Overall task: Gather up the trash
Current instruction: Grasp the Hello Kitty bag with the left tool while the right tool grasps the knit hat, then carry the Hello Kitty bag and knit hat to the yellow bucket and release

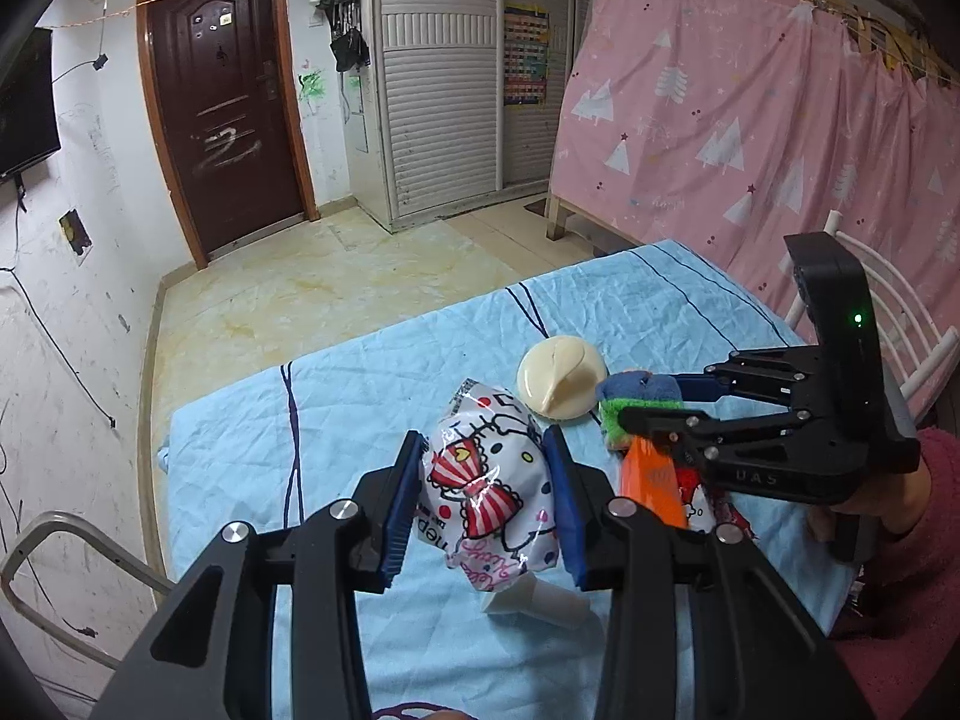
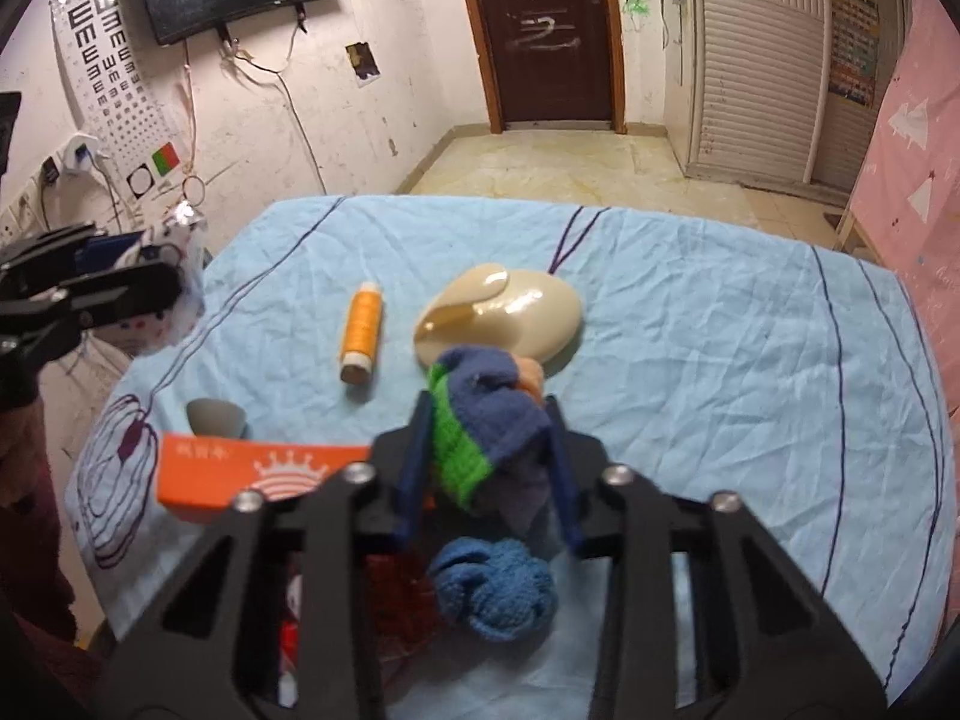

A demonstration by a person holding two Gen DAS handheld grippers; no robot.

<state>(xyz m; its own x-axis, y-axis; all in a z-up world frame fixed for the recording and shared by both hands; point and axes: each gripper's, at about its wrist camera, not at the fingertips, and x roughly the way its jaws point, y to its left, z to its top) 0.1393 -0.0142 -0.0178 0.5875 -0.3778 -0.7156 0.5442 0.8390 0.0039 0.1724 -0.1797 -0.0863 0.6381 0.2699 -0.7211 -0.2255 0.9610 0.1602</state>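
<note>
My left gripper is shut on a crinkled white plastic wrapper printed with a cartoon cat and a red striped bow, held above the blue-clothed table. The right wrist view shows that gripper and wrapper out past the table's left edge. My right gripper is shut on a blue and green knitted sock just in front of a cream round plastic dish. From the left wrist view the right gripper holds the sock beside the dish.
On the cloth lie an orange thread spool, an orange box, a small grey piece, a blue knitted ball and a white plastic piece. A pink curtain hangs to the right. Bare floor lies beyond.
</note>
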